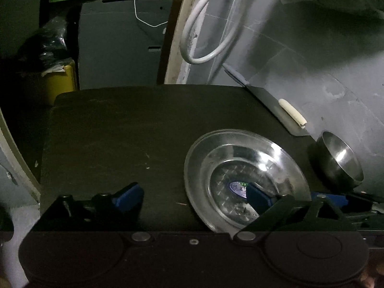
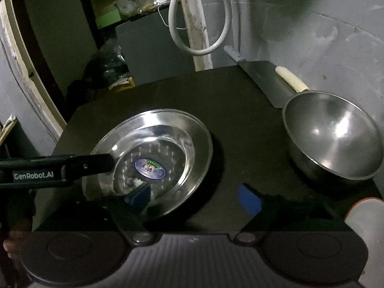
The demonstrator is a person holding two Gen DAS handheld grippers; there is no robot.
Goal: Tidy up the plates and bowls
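A shallow steel plate (image 1: 240,148) (image 2: 168,129) with an oval sticker in its middle lies on the dark tabletop (image 1: 120,132) (image 2: 228,100). A steel bowl (image 1: 340,160) (image 2: 333,139) stands upright to its right, near the wall. My left gripper (image 1: 194,196) is open, one blue pad over the plate's inside and the other over bare table to the left. In the right wrist view one of its fingers (image 2: 100,162) reaches over the plate's left rim. My right gripper (image 2: 194,199) is open too, straddling the plate's near right rim; nothing is pressed between the pads.
A cleaver (image 2: 261,81) with a cream handle (image 1: 292,112) (image 2: 291,79) lies at the back right against the grey wall. A white hose loop (image 1: 206,36) (image 2: 199,24) hangs behind the table. A yellow bin (image 1: 62,81) and a grey cabinet (image 1: 120,48) stand beyond the far left edge.
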